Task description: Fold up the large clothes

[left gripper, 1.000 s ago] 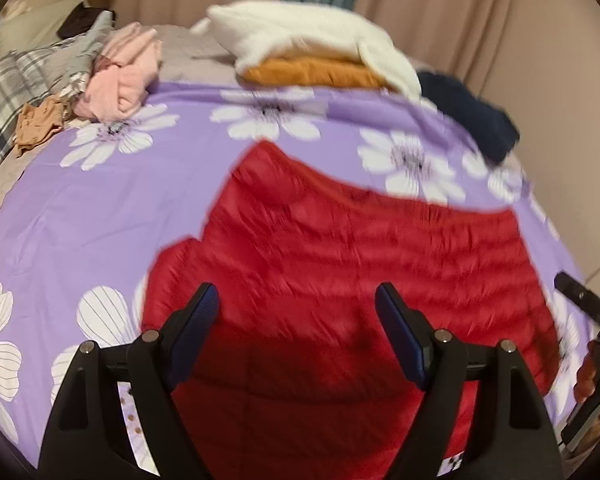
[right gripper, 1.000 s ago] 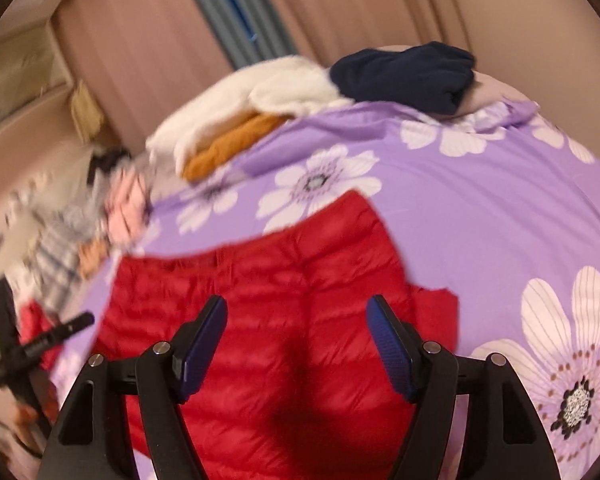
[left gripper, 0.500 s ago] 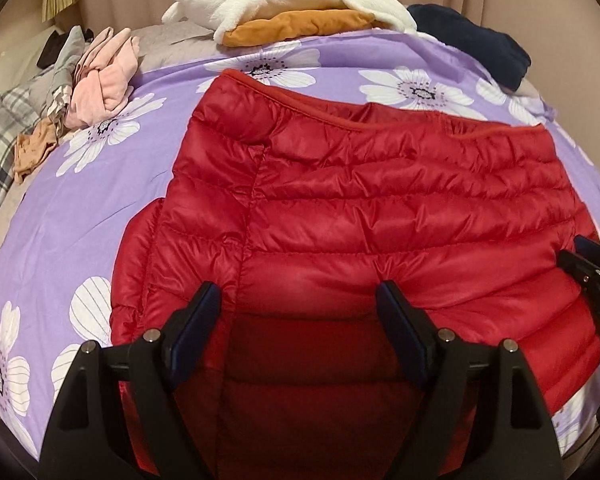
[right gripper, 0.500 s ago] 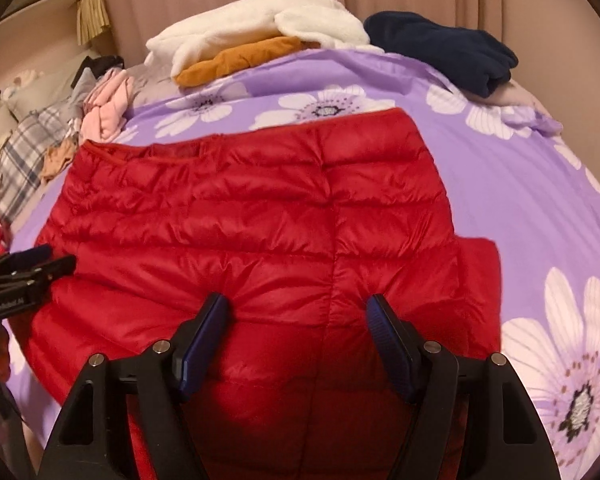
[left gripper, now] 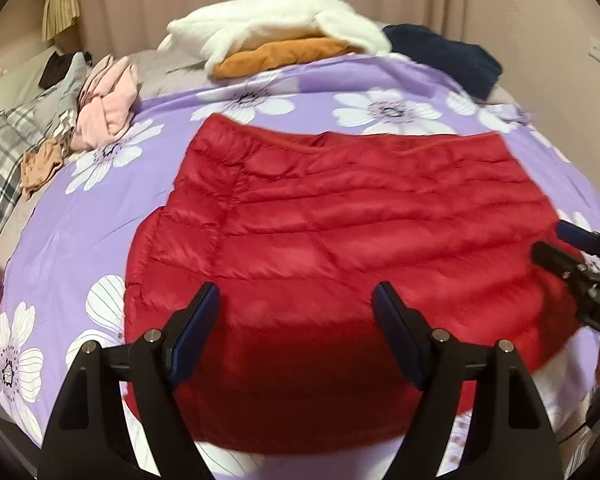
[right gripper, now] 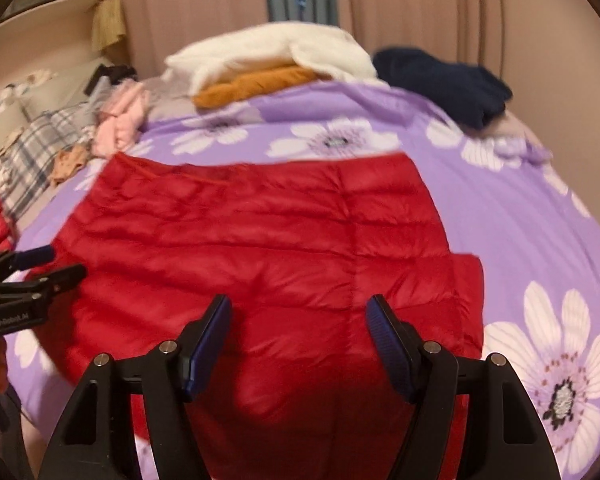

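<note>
Between folds: red down jacket (left gripper: 340, 248) lies flat on the purple flowered bedspread (left gripper: 80, 232), sleeves already tucked in.
We hover both tongs, left (left gripper: 296, 332) and right (right gripper: 298, 340), jaws apart and empty above the near edge. Next, we judge: drop, pinch that edge at two points, carry it toward the far hem, keeping it even.

Bed under purple flowered cover (left gripper: 80, 220), red quilted jacket (left gripper: 340, 232) spread flat, blurred clothes, perhaps folded, along far edge (left gripper: 276, 36)
</note>
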Demonstrator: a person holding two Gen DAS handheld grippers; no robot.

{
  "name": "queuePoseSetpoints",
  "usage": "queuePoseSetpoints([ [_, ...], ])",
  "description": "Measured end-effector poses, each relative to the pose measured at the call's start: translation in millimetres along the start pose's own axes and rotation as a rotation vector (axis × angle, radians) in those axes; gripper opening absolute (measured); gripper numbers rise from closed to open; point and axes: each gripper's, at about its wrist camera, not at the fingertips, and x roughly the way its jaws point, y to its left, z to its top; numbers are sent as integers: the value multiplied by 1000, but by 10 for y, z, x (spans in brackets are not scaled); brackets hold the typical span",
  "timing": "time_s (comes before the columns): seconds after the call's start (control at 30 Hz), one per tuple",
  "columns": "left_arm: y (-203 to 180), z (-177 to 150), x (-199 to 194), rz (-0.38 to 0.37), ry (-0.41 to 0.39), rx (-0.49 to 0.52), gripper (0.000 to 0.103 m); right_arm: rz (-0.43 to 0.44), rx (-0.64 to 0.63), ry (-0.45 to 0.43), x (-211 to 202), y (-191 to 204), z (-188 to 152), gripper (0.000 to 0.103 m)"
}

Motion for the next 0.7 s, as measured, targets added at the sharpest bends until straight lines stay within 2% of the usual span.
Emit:
queuePoseSetpoints([
  [0.1,-125,-82,-45,-33,1,17,79,43,-19,-21,-123,120,-39,72],
  [0.2,-214,-175,27,-31,22,42,79,71,-32,-11,-129,200,-108,72],
  [0.43,-273,-316,250,-14,54,68,81,77,-28,88,195,195,-296,72],
  [0.7,-240,-298,245,-20,67,54,82,75,-18,97,239,212,-340,72],
])
